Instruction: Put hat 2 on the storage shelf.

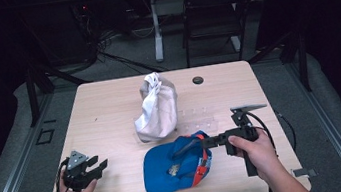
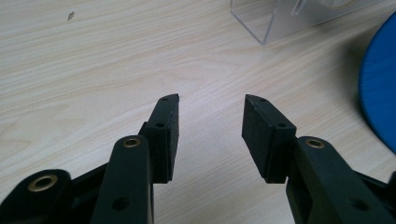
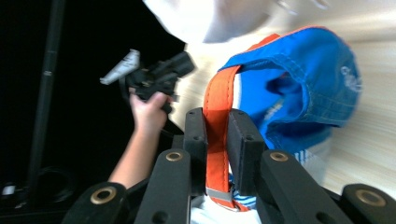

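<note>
We see bare table (image 1: 106, 120) ahead of the left claw (image 1: 98, 165) — open passage. Farther right, the blue cap (image 1: 168, 169), white bag (image 1: 156, 109) and clear stand (image 2: 280, 21) block us.

Above the centre of the frame we see a white cap (image 1: 156, 108) lying crumpled on the light wood surface (image 1: 105, 115), its fabric bunched into a peak at the top. Just to its right we make out a clear plastic stand (image 1: 201, 119), almost invisible against the wood. A small dark round disc (image 1: 198, 80) sits near the surface's upper edge, right of centre. Beyond, at the top of the frame, we see a black folding chair (image 1: 213, 17) on grey floor beside a white table leg (image 1: 156, 27).
</note>
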`<state>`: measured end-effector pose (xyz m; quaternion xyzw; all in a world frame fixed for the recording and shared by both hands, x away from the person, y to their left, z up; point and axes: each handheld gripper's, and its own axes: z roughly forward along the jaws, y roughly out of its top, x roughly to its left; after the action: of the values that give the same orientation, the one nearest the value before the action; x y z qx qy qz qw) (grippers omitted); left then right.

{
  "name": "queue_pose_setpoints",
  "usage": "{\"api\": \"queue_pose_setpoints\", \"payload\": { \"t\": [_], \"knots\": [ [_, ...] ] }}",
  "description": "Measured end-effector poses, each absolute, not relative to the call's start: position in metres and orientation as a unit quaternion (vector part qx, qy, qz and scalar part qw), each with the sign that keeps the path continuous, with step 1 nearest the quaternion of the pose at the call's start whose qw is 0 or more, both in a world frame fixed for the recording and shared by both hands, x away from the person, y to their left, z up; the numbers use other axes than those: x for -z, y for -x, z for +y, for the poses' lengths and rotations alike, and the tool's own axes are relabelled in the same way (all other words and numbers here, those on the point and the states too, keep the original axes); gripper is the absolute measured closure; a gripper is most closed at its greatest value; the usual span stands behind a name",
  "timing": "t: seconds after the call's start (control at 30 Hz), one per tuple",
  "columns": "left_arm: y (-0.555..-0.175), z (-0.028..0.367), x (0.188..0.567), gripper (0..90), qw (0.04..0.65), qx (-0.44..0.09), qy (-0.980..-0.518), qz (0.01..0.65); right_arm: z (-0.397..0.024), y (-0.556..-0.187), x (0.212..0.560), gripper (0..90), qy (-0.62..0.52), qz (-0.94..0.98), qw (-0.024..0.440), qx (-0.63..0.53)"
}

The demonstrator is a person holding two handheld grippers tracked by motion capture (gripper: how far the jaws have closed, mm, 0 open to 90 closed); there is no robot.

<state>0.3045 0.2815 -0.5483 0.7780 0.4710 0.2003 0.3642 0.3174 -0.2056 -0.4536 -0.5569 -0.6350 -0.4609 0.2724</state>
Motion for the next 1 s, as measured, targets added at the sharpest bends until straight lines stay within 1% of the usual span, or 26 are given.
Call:
{"api": "queue_pose_setpoints", "payload": {
  "t": [0.07, 0.1, 0.13, 0.23, 0.3, 0.33, 0.4, 0.47, 0.53, 0.6, 0.67, 0.83, 1.0],
  "knots": [
    [-0.305, 0.281, 0.549, 55.8, 0.367, -0.202, -0.777, 0.470, -0.201, -0.321, 0.437, 79.0, 0.549, -0.629, 0.284, 0.472],
    [-0.305, 0.281, 0.549, 55.4, 0.367, -0.202, -0.777, 0.470, -0.201, -0.321, 0.437, 79.0, 0.549, -0.629, 0.284, 0.472],
    [-0.305, 0.280, 0.550, 55.1, 0.368, -0.202, -0.775, 0.472, -0.198, -0.323, 0.426, 79.0, 0.543, -0.624, 0.293, 0.480],
    [-0.306, 0.280, 0.551, 54.9, 0.367, -0.202, -0.777, 0.470, -0.194, -0.326, 0.416, 79.0, 0.537, -0.614, 0.306, 0.490],
    [-0.306, 0.281, 0.551, 54.6, 0.368, -0.202, -0.777, 0.469, -0.189, -0.329, 0.405, 79.0, 0.533, -0.616, 0.303, 0.495],
    [-0.306, 0.281, 0.550, 54.0, 0.366, -0.202, -0.778, 0.468, -0.185, -0.332, 0.394, 79.0, 0.531, -0.622, 0.297, 0.494],
    [-0.306, 0.282, 0.550, 53.8, 0.367, -0.202, -0.777, 0.469, -0.184, -0.333, 0.391, 79.0, 0.532, -0.623, 0.292, 0.494],
    [-0.307, 0.282, 0.552, 53.0, 0.371, -0.203, -0.774, 0.472, -0.186, -0.335, 0.377, 79.0, 0.536, -0.631, 0.276, 0.488],
    [-0.307, 0.282, 0.552, 52.9, 0.371, -0.203, -0.774, 0.472, -0.187, -0.335, 0.374, 79.0, 0.539, -0.629, 0.272, 0.489],
    [-0.307, 0.282, 0.553, 52.2, 0.371, -0.202, -0.774, 0.472, -0.194, -0.335, 0.366, 79.0, 0.544, -0.628, 0.264, 0.490],
    [-0.307, 0.282, 0.553, 51.9, 0.371, -0.203, -0.774, 0.471, -0.206, -0.335, 0.355, 79.0, 0.556, -0.620, 0.246, 0.497],
    [-0.308, 0.281, 0.552, 50.5, 0.370, -0.202, -0.775, 0.471, -0.222, -0.337, 0.341, 79.0, 0.571, -0.605, 0.229, 0.505],
    [-0.308, 0.280, 0.554, 49.6, 0.379, -0.204, -0.770, 0.471, -0.235, -0.347, 0.322, 78.9, 0.586, -0.583, 0.206, 0.524]
  ]
}}
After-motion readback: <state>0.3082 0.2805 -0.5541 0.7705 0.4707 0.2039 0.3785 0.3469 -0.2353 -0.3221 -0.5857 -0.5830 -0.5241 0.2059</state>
